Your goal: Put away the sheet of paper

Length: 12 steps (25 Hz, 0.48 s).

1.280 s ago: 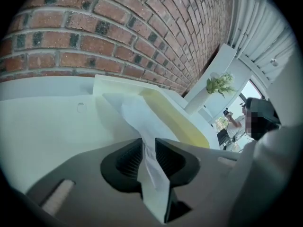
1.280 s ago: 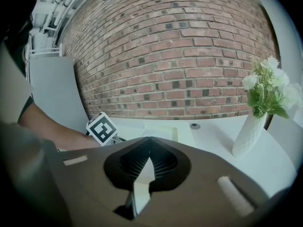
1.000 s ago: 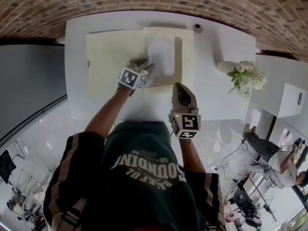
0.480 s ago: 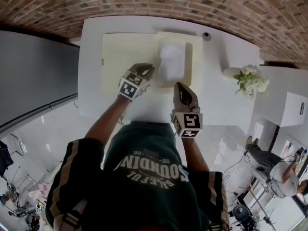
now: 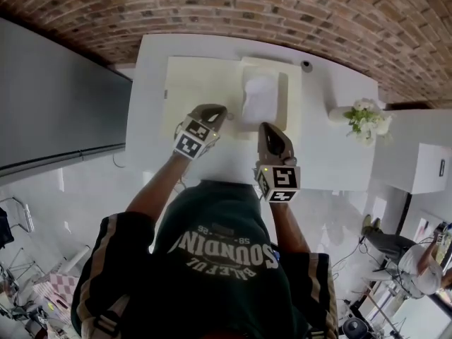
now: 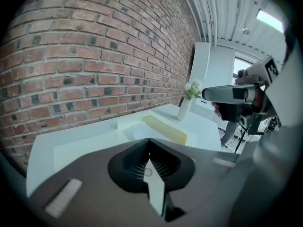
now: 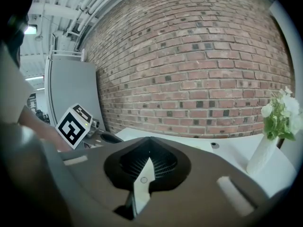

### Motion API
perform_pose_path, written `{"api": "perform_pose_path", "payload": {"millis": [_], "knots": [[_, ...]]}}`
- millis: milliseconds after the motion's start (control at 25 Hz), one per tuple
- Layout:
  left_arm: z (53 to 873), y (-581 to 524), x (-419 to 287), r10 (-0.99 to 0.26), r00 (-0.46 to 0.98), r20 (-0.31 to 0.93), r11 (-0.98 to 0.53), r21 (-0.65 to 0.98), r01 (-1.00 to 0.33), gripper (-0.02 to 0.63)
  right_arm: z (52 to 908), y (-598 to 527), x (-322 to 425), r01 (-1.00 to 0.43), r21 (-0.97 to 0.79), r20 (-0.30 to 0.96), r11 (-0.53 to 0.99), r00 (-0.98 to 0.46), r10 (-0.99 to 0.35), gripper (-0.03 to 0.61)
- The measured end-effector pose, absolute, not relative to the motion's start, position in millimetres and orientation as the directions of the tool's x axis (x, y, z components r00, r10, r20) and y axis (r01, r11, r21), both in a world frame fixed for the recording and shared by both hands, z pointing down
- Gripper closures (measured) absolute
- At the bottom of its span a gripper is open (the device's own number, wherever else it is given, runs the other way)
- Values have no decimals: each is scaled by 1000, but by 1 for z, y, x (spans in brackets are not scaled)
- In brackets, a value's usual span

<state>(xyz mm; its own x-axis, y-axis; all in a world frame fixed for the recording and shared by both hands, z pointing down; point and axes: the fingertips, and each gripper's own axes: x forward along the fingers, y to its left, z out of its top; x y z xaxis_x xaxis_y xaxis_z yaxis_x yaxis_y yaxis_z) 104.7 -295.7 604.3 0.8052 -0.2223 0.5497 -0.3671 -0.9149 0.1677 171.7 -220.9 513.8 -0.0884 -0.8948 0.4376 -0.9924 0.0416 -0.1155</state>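
Note:
A cream folder [image 5: 198, 90] lies open on the white table [image 5: 332, 157], and the white sheet of paper [image 5: 259, 99] rests on its right half. My left gripper [image 5: 214, 110] hovers over the folder's near edge, left of the sheet and clear of it. Its jaws have just been closing and now stand shut with nothing between them [image 6: 149, 140]. To the right, near the folder's front corner, my right gripper [image 5: 267, 127] is shut and empty [image 7: 149, 138]. The left gripper view shows the folder [image 6: 165, 129] beyond the jaw tips.
A white vase of flowers [image 5: 364, 119] stands at the table's right end, and a small dark round object [image 5: 306, 66] sits at the back by the brick wall. The vase [image 7: 265, 150] also shows in the right gripper view. A grey panel stands left.
The left gripper has drawn back from the sheet's lower left corner, risen, and gone from open to shut. The right gripper has lifted and shifted slightly. The sheet stays on the folder.

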Motion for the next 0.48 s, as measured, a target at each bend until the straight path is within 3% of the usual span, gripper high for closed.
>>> {"api": "perform_pose_path", "payload": {"millis": [480], "knots": [[556, -301, 72, -314, 826, 468, -915, 82, -394, 603, 475, -218, 152, -995, -78, 340, 60, -83, -937, 580]]}}
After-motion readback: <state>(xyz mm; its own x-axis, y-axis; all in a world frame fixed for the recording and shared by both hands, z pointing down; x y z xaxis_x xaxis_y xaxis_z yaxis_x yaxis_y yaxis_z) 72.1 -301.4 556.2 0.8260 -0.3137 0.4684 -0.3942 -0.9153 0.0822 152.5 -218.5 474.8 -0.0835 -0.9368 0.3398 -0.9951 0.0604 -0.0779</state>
